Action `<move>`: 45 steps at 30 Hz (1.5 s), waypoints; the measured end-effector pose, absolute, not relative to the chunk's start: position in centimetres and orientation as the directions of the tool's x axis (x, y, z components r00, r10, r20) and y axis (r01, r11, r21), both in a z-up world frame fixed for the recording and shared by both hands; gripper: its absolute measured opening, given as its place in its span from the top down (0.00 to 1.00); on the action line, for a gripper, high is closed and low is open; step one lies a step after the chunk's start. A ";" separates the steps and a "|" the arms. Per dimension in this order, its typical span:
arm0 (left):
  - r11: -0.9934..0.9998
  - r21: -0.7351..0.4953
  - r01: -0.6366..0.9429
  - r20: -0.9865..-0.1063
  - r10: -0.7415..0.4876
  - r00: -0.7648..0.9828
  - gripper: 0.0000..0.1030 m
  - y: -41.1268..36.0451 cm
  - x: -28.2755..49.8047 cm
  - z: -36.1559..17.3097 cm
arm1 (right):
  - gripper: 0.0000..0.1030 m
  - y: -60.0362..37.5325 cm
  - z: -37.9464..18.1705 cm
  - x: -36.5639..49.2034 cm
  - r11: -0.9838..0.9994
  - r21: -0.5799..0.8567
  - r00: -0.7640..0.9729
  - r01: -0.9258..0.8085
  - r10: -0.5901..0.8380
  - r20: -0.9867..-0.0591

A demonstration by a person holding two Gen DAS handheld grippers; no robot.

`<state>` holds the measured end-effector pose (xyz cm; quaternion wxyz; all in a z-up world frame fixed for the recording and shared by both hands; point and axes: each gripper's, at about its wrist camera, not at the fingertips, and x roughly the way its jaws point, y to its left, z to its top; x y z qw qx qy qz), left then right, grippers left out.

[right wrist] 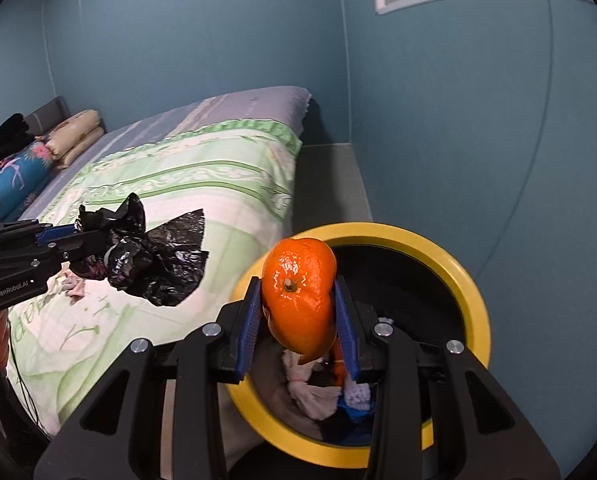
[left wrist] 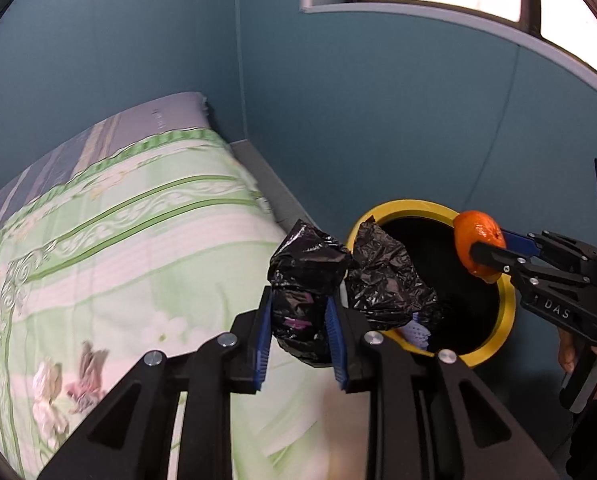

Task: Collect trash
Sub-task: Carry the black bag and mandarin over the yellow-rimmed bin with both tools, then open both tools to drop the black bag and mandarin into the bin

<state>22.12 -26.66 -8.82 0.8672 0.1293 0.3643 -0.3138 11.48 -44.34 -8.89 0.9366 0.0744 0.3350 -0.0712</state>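
Note:
My left gripper [left wrist: 298, 320] is shut on a crumpled black plastic bag [left wrist: 310, 272], held above the bed's edge just left of the bin. It also shows in the right wrist view [right wrist: 154, 260], with the left gripper [right wrist: 94, 240] at the far left. My right gripper [right wrist: 300, 316] is shut on an orange peel [right wrist: 298, 292] and holds it over the yellow-rimmed black trash bin [right wrist: 474, 300]. In the left wrist view the peel [left wrist: 478, 244] hangs over the bin's far rim [left wrist: 402, 206], with the right gripper [left wrist: 486, 250] coming in from the right. White and blue scraps [right wrist: 322, 392] lie inside the bin.
A bed with a green patterned quilt [right wrist: 170, 184] stands left of the bin. Pillows and a folded blanket [right wrist: 46, 152] lie at its far end. Blue walls [right wrist: 458, 120] close in behind and to the right. A grey bed frame ledge [right wrist: 330, 176] runs beside the bin.

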 end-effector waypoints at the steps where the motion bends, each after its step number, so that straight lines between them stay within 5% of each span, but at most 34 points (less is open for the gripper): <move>1: 0.763 -0.001 0.647 -0.714 -0.453 0.533 0.77 -27.3 22.1 -9.0 | 0.68 -44.8 -9.0 11.5 0.978 0.091 0.762 0.189 -0.087 -0.642; 45: 0.727 -0.137 0.673 -0.794 -0.487 0.364 0.77 -35.4 26.0 -15.5 | 0.66 -50.0 -11.9 11.5 0.942 0.104 0.695 0.321 -0.159 -0.702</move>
